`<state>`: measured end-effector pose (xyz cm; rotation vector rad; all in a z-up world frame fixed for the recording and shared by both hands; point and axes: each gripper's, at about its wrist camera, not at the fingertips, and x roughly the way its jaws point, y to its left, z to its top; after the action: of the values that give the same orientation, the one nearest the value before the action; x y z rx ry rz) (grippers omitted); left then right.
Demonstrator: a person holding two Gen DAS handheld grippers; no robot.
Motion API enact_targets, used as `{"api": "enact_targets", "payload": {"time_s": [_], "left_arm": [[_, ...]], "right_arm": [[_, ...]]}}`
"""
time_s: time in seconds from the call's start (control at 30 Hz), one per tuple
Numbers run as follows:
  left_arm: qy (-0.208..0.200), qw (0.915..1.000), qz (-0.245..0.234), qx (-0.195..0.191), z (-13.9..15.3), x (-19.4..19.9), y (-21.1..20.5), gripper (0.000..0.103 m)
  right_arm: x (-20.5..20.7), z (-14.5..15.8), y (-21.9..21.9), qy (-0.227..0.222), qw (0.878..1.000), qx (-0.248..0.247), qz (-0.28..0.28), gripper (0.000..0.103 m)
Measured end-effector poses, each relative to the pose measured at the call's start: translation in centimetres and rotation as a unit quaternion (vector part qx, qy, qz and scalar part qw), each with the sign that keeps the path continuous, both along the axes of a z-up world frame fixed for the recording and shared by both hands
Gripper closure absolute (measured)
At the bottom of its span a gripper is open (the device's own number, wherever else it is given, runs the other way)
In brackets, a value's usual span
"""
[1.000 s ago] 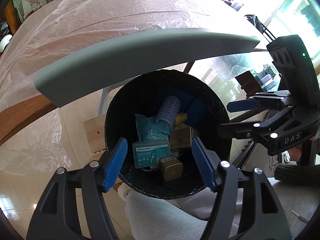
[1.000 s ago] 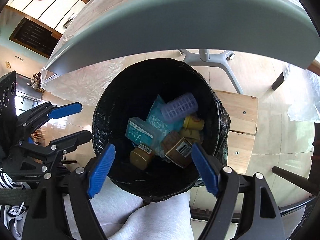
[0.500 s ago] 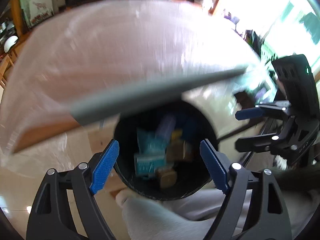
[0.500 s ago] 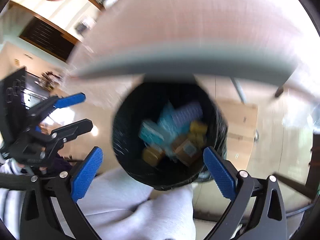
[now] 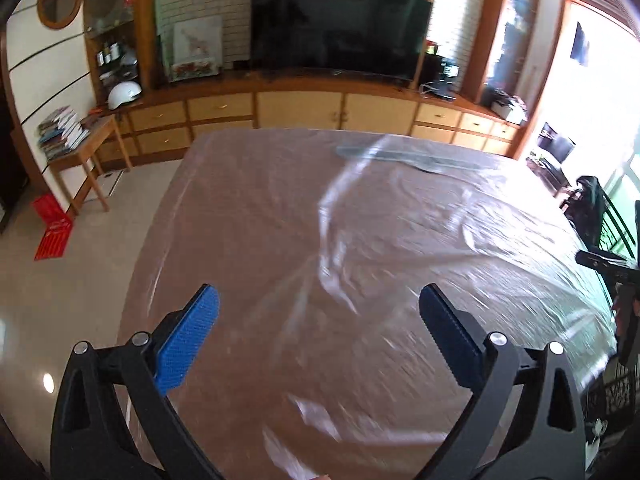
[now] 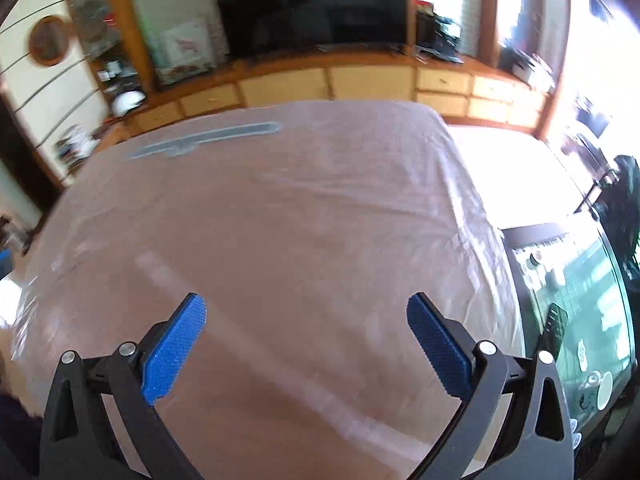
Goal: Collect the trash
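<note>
Both grippers are above a table (image 5: 260, 216) covered with clear plastic sheeting. My left gripper (image 5: 319, 312) is open and empty, its blue pads wide apart over the table's near part. My right gripper (image 6: 306, 320) is also open and empty over the table (image 6: 280, 208). A thin slice of the right gripper's black body (image 5: 612, 264) shows at the right edge of the left wrist view. No trash and no bin are in view. A grey strip (image 5: 408, 156) lies under the plastic at the far side; it also shows in the right wrist view (image 6: 208, 138).
A long wooden cabinet (image 5: 300, 110) with a large TV (image 5: 340, 24) stands behind the table. A small side table with books (image 5: 76, 136) is at far left. A red mat (image 5: 52, 228) lies on the floor. A dark glass stand (image 6: 568, 280) sits right of the table.
Both grippers have swung up from the black trash bin under the table edge to face the tabletop. The bin and its trash have left view. Both stay open.
</note>
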<state>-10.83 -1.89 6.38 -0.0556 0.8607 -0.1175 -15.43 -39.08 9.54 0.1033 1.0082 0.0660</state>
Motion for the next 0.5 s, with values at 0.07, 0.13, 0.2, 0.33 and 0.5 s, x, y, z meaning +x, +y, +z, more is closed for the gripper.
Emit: {"api": "enact_targets", "payload": {"time_s": [0.07, 0.13, 0.2, 0.33, 0.5], "left_arm": [[0.011, 0.9998, 0.016, 0.004, -1.1, 2.5, 0.9, 0.002], [0.021, 0.9994, 0.027, 0.009, -2.1, 4.7, 1.6, 0.002], [0.027, 0.9990, 0.030, 0.019, -3.0, 5.9, 1.7, 0.002], [0.032, 0.9988, 0.029, 0.024, -3.9, 6.3, 1.5, 0.002], [0.037, 0.9983, 0.036, 0.027, -4.5, 6.9, 2.5, 0.002]], "right_arm": [[2.3, -1.1, -1.1, 0.000, 1.000, -0.007, -0.012, 0.004], [3.9, -1.9, -1.6, 0.006, 1.000, -0.021, -0.020, 0.004], [5.2, -2.7, -1.9, 0.016, 0.999, -0.025, -0.026, 0.004], [5.4, -3.2, -2.3, 0.005, 0.999, -0.021, -0.026, 0.004], [4.8, -3.8, -3.3, -0.005, 0.999, -0.039, -0.022, 0.004]]}}
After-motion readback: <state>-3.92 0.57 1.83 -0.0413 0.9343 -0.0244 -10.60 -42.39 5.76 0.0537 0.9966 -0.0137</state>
